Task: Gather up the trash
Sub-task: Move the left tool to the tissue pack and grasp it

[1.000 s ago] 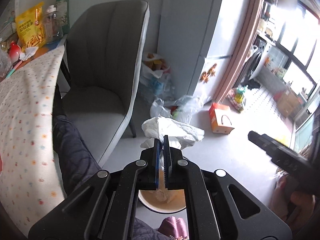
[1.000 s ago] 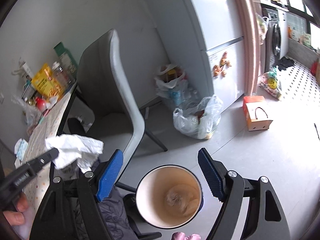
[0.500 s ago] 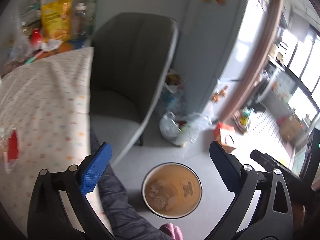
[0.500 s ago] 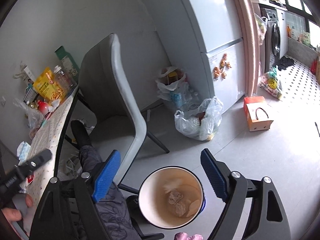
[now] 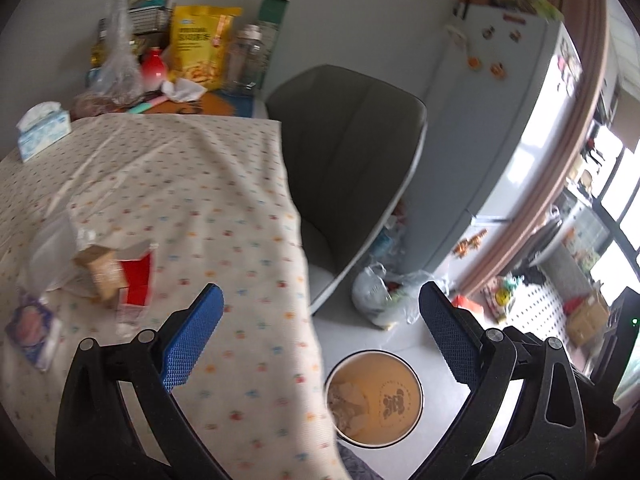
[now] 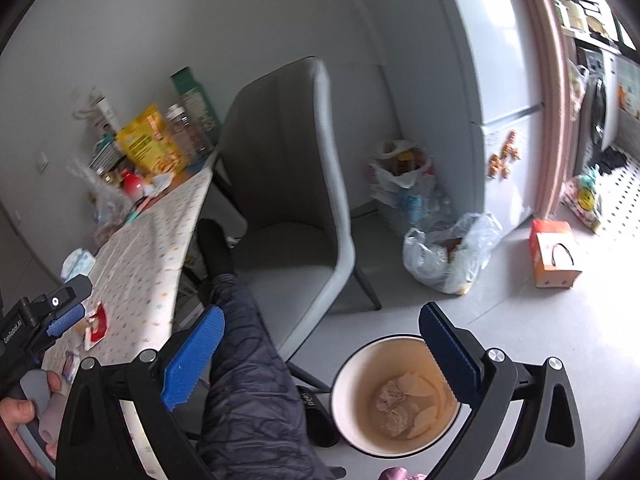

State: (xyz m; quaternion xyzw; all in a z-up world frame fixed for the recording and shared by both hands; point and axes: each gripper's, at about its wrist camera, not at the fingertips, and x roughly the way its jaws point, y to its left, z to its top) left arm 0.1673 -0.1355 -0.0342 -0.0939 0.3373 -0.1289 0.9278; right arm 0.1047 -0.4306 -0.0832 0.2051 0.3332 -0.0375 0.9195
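A round white bin (image 5: 374, 399) with a tan inside stands on the floor by the table edge; it holds crumpled tissue (image 6: 394, 406). My left gripper (image 5: 320, 334) is open and empty, over the table edge and the bin. On the table (image 5: 180, 184) to its left lie a torn red and white wrapper (image 5: 136, 284), a small brown box (image 5: 102, 274), clear plastic (image 5: 52, 248) and a blue packet (image 5: 32, 332). My right gripper (image 6: 320, 354) is open and empty above the bin (image 6: 394, 394). The left gripper also shows in the right wrist view (image 6: 60, 312).
A grey chair (image 5: 348, 160) stands beside the table. A tissue box (image 5: 42, 130) and snacks, bottles and jars (image 5: 204, 50) crowd the table's far end. Plastic bags (image 6: 448, 254), an orange carton (image 6: 554, 254) and a fridge (image 6: 480, 80) stand on the floor side. A person's leg (image 6: 248, 380) is below.
My left gripper opened and dropped the white tissue into the bin, then swung left toward the table. The right gripper has barely moved.
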